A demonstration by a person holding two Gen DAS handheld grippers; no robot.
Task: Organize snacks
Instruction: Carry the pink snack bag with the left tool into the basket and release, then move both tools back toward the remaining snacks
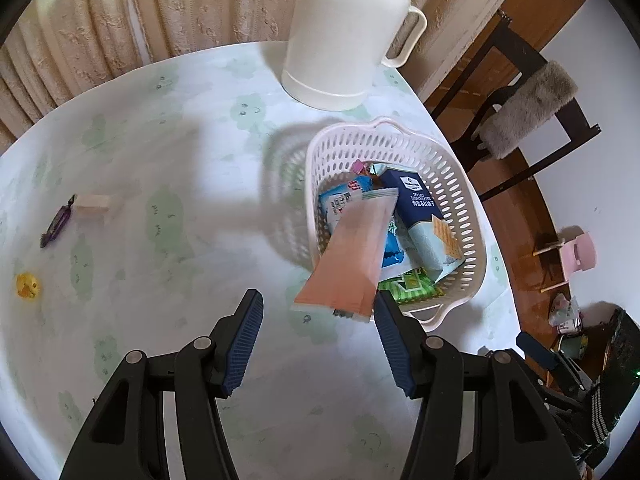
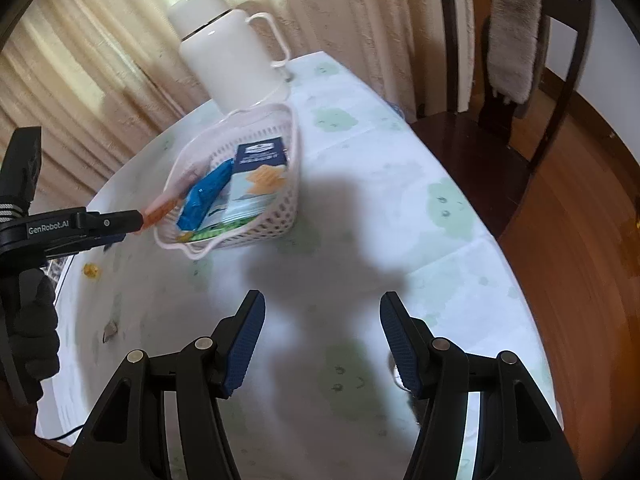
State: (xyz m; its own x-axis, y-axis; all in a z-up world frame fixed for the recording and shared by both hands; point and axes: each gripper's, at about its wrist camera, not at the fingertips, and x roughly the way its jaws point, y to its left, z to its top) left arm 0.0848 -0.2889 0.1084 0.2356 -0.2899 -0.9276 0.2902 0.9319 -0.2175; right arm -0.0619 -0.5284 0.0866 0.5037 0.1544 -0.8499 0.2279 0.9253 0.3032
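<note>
Mostly sorted into basket [image 1: 472,216]; pink packet [image 1: 356,252] apparently dropping from released left hand-held gripper [image 1: 318,312]; right hand-held gripper [image 2: 322,320] empty, agape; sweets [image 1: 56,220] left on tabletop [image 1: 180,160].

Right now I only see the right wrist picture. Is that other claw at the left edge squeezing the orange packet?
Observer: No. The left wrist view shows the left gripper with its jaws apart. The orange packet lies tilted over the basket rim, unpinched.
Operator: Is anything hidden at the basket's far end?
Observer: A small pink-wrapped sweet sits there, behind the blue packet.
Operator: Are any snacks left outside the basket?
Observer: Yes, a purple wrapped candy lies on the table, with a pale block beside it.
</note>
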